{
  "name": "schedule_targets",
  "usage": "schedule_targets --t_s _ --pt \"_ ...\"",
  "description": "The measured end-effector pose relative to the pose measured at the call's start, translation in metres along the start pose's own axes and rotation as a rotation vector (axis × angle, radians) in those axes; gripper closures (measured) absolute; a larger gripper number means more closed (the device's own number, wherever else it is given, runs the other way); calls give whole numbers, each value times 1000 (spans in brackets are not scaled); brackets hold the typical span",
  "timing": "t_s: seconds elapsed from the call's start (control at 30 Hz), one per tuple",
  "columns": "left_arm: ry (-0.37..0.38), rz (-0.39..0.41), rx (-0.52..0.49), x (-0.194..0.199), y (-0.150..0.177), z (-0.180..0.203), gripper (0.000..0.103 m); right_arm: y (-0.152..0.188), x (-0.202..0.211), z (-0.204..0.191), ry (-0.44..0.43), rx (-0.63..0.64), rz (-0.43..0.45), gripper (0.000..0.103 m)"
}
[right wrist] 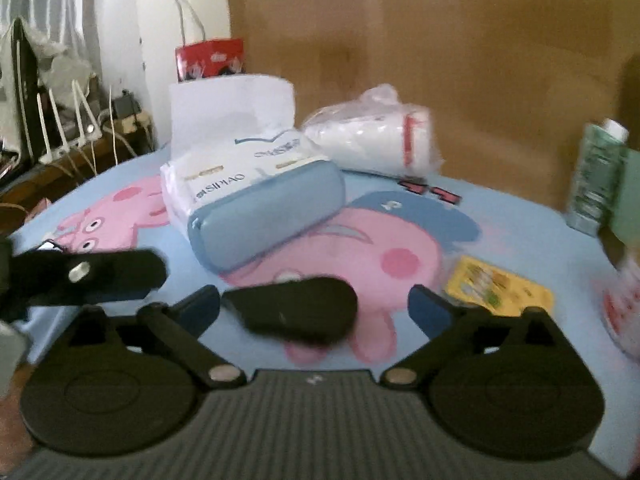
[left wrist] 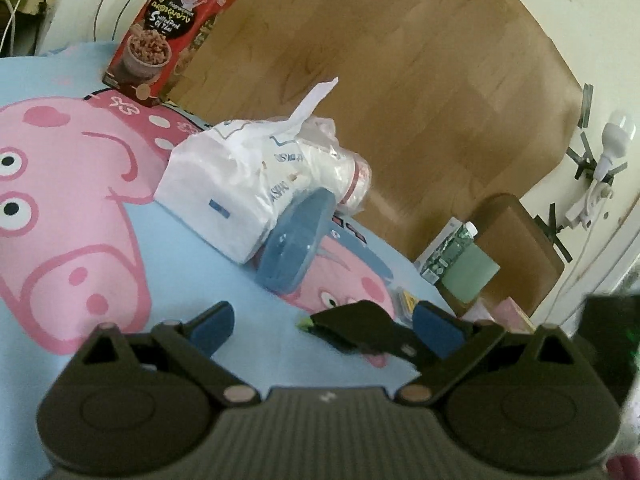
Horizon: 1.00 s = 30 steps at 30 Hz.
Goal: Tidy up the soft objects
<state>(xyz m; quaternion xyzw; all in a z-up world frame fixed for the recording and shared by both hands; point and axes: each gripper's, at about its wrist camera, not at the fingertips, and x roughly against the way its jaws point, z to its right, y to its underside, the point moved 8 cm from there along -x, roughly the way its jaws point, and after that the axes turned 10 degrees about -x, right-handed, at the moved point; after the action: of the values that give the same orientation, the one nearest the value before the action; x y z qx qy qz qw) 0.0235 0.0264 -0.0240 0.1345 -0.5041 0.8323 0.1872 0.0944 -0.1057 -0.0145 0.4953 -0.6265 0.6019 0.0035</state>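
A white tissue pack (left wrist: 216, 196) (right wrist: 216, 168) lies on the blue cartoon-pig sheet (left wrist: 208, 264) (right wrist: 520, 232). A light blue soft pouch (left wrist: 296, 244) (right wrist: 268, 216) leans against its front. Behind them lies a plastic-wrapped white bundle with a red band (left wrist: 344, 168) (right wrist: 376, 140). My left gripper (left wrist: 324, 328) is open, low over the sheet and short of the pouch. My right gripper (right wrist: 316, 308) is open too, nothing pressed by its pads. Each wrist view shows a blurred black finger of the other gripper (left wrist: 360, 324) (right wrist: 296, 312) crossing in front.
A red snack bag (left wrist: 172, 32) stands at the sheet's far edge, a red box (right wrist: 210, 58) behind the tissues. A green bottle (left wrist: 460, 256) (right wrist: 596, 176) stands at the right, a yellow packet (right wrist: 500, 288) near it. Brown board backs the scene; cables hang at left.
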Motion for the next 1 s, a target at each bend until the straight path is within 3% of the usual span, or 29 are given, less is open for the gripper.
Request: schedule_targets --t_s 0.1,0.13,0.17,0.2,0.57,0.7,0.83,0.93,1.0 --pt "2 -4 -4 -1 0 1 4 5 -21 -3 -31 13 -76 0" --pt "1 -4 -4 -2 0 0 4 9 -23 -4 -20 28 -82 17" --pt "0 -4 -4 -2 -1 0 4 10 -19 -7 -28 43 -71 24" --pt "-1 -5 -4 -2 -1 1 4 11 -14 -9 -26 46 -71 25" --pt "-40 -32 -47 -7 -1 2 4 57 66 23 82 -6 -26 26" --pt "-44 -10 -60 -3 -2 4 4 73 93 27 99 25 -19 6" --pt "-115 77 -17 13 -6 -6 4 57 103 25 69 -19 62 9" --pt "-158 113 13 20 -7 -12 4 22 95 22 66 -59 117 18" --pt "-173 122 19 21 -8 -13 4 -3 78 17 43 -97 125 18"
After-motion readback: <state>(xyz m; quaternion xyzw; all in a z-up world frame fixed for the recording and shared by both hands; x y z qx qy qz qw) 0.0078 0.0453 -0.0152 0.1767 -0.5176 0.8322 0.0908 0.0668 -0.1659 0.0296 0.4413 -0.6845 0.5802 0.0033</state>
